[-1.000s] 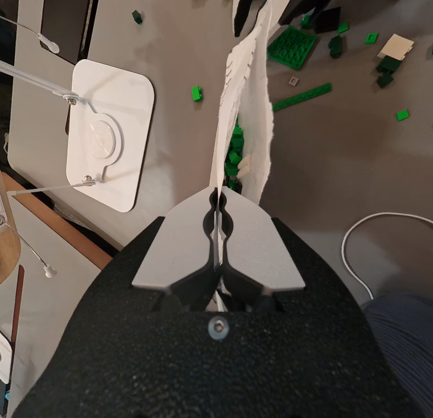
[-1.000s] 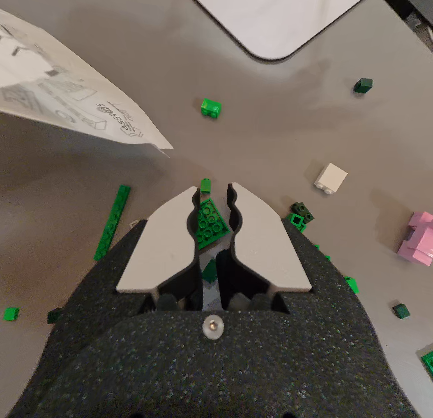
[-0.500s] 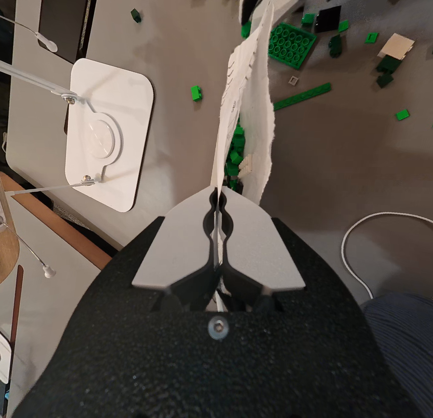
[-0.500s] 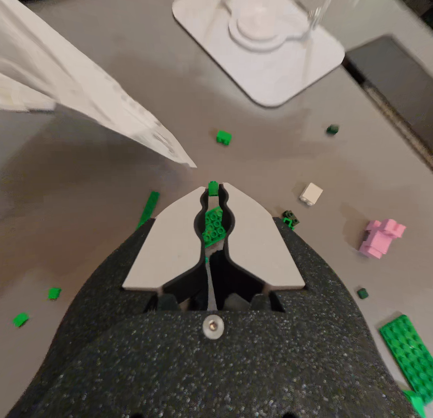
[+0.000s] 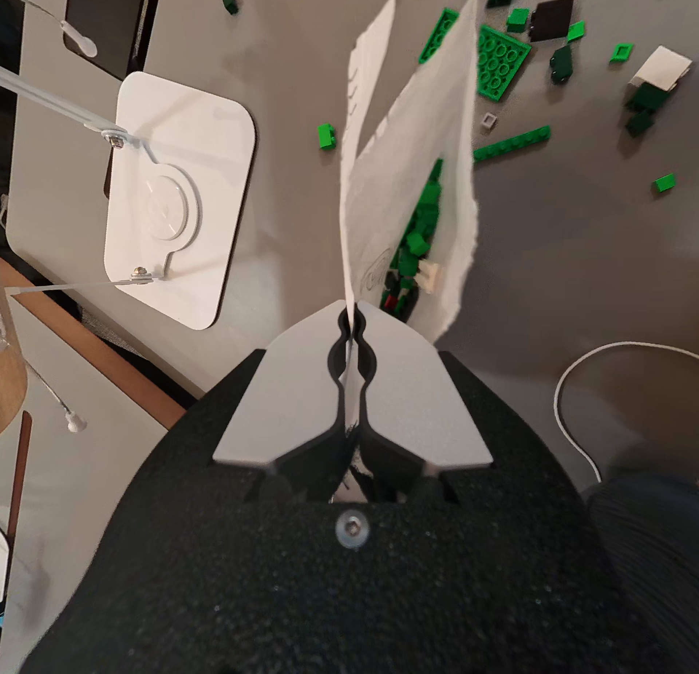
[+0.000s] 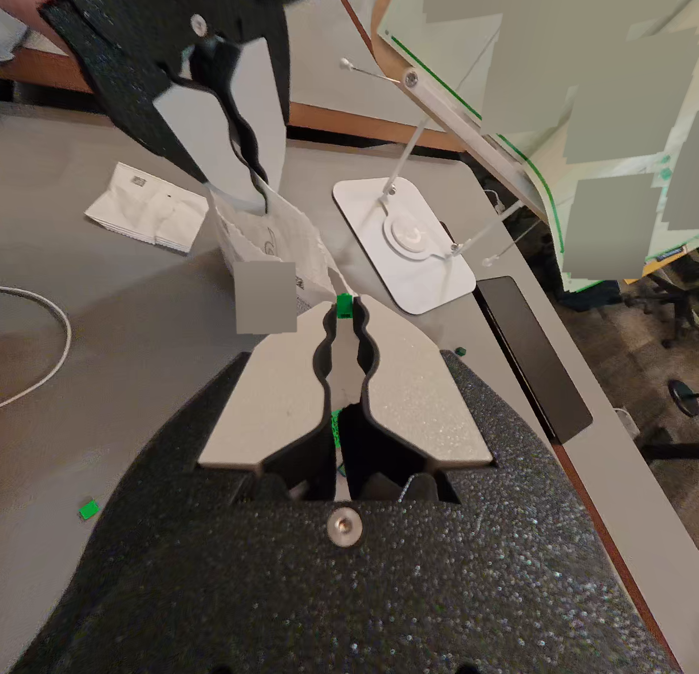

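Note:
My left gripper (image 5: 351, 310) is shut on the edge of a white paper bag (image 5: 408, 187) and holds it open above the grey table. Green and white bricks (image 5: 414, 255) lie inside the bag. My right gripper (image 6: 345, 305) is shut on a small green brick (image 6: 344, 305) and holds it just in front of the bag's mouth (image 6: 272, 232). The left gripper also shows in the right wrist view (image 6: 261, 198), pinching the bag's top edge.
Loose green bricks, a green plate (image 5: 495, 64) and a long green strip (image 5: 510, 143) lie on the table (image 5: 548, 277). A white stand base (image 5: 177, 198) sits at the left. A white cable (image 5: 567, 402), a flat paper packet (image 6: 147, 209) and a black slab (image 6: 529, 357) are nearby. One gripper's finger ends stand about 11 centimetres off the other's.
My right gripper closed on the small green brick, lifted it off the table and swung toward the bag. The bag's mouth opened wider in the left gripper.

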Tool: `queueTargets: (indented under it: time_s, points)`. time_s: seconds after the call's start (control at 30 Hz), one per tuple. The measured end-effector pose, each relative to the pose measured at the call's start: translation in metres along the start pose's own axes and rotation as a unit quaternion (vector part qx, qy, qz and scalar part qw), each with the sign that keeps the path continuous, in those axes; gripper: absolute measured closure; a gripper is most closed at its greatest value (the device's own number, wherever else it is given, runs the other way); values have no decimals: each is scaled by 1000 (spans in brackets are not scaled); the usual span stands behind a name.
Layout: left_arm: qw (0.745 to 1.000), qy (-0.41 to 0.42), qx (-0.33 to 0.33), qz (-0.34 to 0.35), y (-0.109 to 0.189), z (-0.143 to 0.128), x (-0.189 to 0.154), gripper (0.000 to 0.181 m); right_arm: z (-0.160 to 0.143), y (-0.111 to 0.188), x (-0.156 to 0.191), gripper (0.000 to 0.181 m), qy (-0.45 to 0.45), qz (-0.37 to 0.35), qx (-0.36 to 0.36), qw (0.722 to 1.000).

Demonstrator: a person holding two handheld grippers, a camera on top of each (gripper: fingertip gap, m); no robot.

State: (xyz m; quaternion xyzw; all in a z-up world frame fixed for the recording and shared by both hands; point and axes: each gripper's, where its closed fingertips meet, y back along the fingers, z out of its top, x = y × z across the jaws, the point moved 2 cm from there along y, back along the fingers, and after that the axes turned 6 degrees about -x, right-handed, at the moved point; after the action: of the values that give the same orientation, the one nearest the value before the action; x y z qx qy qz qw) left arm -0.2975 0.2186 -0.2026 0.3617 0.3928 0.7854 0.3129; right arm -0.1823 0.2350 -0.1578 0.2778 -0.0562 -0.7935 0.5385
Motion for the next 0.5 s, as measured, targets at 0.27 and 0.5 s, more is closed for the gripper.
queueTargets:
  time_s: [0.27, 0.5]
  points:
    - [1000, -1, 0, -2, -1, 1, 0, 181, 14, 9, 5, 173, -34, 34, -65, 997]
    - [1000, -24, -6, -12, -2, 10, -9, 181, 25, -22, 42, 173, 44, 74, -58, 995]
